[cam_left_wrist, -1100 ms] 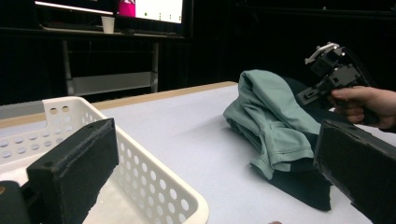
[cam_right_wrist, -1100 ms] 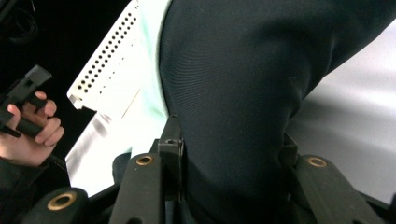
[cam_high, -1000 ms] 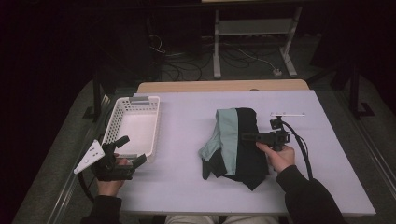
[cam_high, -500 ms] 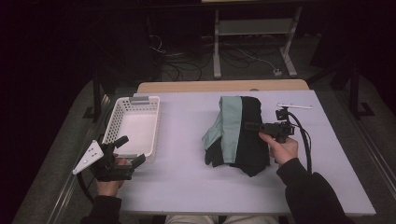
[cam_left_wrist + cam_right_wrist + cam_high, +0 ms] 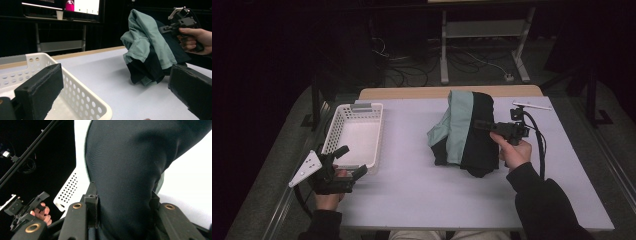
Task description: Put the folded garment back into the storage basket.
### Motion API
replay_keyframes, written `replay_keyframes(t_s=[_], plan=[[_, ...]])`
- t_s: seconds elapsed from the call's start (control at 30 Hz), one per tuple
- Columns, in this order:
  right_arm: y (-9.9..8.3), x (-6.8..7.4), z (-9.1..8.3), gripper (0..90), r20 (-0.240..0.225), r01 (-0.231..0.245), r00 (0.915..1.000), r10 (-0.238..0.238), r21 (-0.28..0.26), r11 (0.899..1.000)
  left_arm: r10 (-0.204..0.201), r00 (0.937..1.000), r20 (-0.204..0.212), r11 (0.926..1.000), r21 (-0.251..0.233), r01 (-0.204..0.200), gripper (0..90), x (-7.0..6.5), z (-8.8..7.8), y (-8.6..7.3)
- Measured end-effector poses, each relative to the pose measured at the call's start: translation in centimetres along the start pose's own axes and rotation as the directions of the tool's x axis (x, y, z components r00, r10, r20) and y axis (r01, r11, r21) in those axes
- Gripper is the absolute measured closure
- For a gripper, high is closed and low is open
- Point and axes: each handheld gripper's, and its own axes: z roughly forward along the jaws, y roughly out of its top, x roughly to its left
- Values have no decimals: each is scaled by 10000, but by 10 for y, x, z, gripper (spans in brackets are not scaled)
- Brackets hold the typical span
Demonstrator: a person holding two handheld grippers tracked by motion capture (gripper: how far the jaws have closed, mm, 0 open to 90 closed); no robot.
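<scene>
Grip: right tongs point(image 5: 477, 123) are clamped on the black-and-teal garment point(image 5: 464, 132); in the right gripper view dark cloth point(image 5: 130, 170) is bunched thick between the jaws, so it's a fat pinch, not a clean edge.
Garment spot: middle-right of the high view, hanging off the tongs with its lower end apparently brushing the tabletop point(image 5: 412, 190), well apart from the white basket point(image 5: 354, 134) at left.
Left side: left tongs point(image 5: 348, 161) sit at lower left just beside the basket's near corner, jaws spread wide with nothing in them, per the left gripper view point(image 5: 112, 92).
Risk 1: the teal layer point(image 5: 147, 42) looks loosely draped over the black one, so I'd guess it slides off if only the black cloth is really pinched.
Risk 2: the dangling bottom could drag or snag on the basket rim on the way over, if that's where it's headed.
Risk 3: a floppy bundle may land half outside the basket, hanging over the edge.
Change: compared to a second ago the garment is higher and hangs longer rather than lying spread flat; the right hand has come up with it. Left hand hasn't budged.
</scene>
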Motion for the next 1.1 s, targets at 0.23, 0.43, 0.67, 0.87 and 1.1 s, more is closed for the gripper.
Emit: replay_keyframes(t_s=[0.23,0.43,0.67,0.87,1.1], plan=[[7,5,1,584,-87,-71,9999,68,-264,9996,-15,10000,-17,10000,-11,15,0,0,0,0],[15,12,4,583,-102,-7,9999,4,-326,9995,-20,10000,-8,10000,-19,20,0,1,-1,0],[22,21,9,581,-35,323,9995,-324,-351,9989,-58,10000,-16,10000,-78,58,0,1,-1,0],[27,28,13,580,-103,450,9989,-454,-356,9984,-81,10000,-35,9999,-116,80,0,1,-2,0],[32,37,17,579,-44,743,9972,-745,-320,9967,-114,9999,-47,9998,-161,113,0,2,-2,0]])
